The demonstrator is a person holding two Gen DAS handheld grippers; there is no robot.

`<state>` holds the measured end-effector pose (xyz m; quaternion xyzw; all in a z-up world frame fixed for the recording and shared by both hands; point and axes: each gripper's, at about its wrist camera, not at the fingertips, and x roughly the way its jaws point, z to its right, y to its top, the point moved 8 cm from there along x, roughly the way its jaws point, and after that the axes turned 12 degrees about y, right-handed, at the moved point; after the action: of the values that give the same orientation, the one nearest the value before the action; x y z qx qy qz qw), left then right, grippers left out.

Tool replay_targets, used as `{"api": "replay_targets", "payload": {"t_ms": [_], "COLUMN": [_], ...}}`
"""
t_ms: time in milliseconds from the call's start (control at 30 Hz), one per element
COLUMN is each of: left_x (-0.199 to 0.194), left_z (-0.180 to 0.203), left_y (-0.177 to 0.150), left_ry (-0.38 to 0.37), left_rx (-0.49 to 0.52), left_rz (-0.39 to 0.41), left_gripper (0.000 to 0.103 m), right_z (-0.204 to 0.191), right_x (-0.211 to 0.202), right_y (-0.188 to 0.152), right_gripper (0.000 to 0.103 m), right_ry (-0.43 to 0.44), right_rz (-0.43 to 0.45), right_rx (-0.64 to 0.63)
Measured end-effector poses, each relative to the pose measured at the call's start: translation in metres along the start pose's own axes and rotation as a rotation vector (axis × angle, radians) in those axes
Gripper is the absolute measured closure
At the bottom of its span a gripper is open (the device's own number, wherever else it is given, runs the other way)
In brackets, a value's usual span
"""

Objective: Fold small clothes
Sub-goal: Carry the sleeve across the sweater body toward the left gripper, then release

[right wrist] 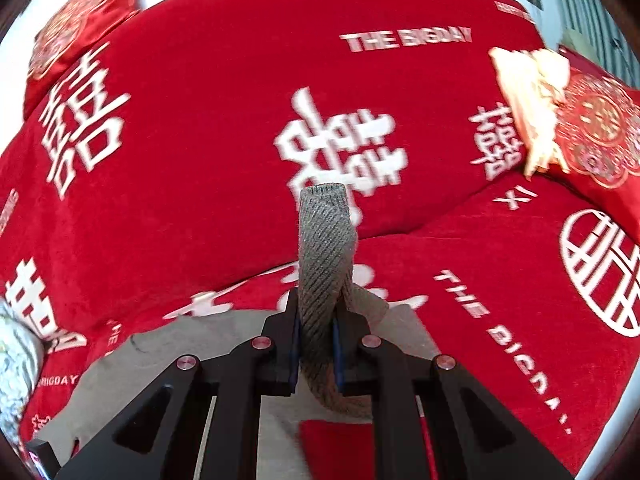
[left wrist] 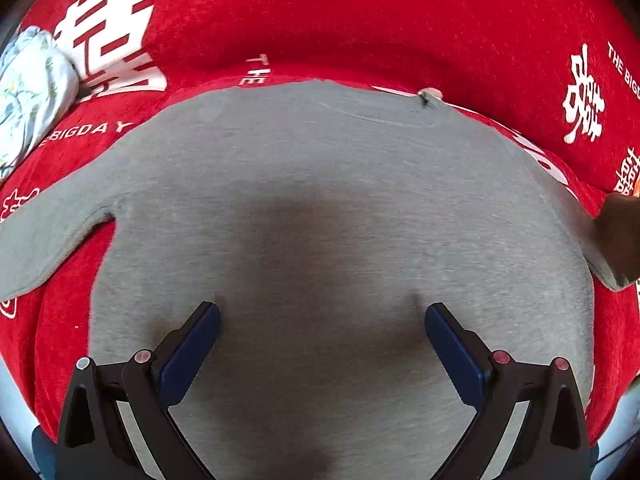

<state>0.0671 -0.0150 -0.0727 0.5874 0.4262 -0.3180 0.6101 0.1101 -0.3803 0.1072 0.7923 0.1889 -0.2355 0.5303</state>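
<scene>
the grey top [left wrist: 320, 208] lies flat on the red bedspread [left wrist: 360, 24], its collar on the far side from the left hand-held gripper [left wrist: 322, 312] and its hem toward that gripper, so its long axis runs straight ahead of it. the left hand-held gripper hangs released over the top's lower body, grasping nothing. the right hand-held gripper [right wrist: 316, 344] is clenched on the sleeve cuff [right wrist: 326, 248], lifted off the bedspread. the risk, as i judge it: with nothing pinning the body, pulling the sleeve across could drag and skew the whole top, or the twisted cuff could slip free.
</scene>
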Motion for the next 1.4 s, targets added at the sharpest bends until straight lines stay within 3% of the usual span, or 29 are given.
{"api": "replay_targets", "payload": {"t_ms": [533,1067,1400], "left_x": [0.0,-0.011,-0.009], "left_z": [-0.062,-0.113,-0.15], "left_y": [0.003,0.005,0.003], "left_ry": [-0.008,-0.009,0.002], "left_rx": [-0.064,-0.153,-0.229], "left_rz": [0.012,0.017,0.007], "left_gripper": [0.001,0.001,0.001], "right_z": [-0.139,-0.26,-0.31], "right_x": [0.054,0.075,0.086], "right_y": [-0.058,-0.119,-0.163], "right_gripper": [0.089,0.089,0.089], "right_ry": [0.081,0.213,0.254], "right_rz": [-0.104,-0.192,-0.255], "right_rx": [-0.164,-0.306,-0.392]}}
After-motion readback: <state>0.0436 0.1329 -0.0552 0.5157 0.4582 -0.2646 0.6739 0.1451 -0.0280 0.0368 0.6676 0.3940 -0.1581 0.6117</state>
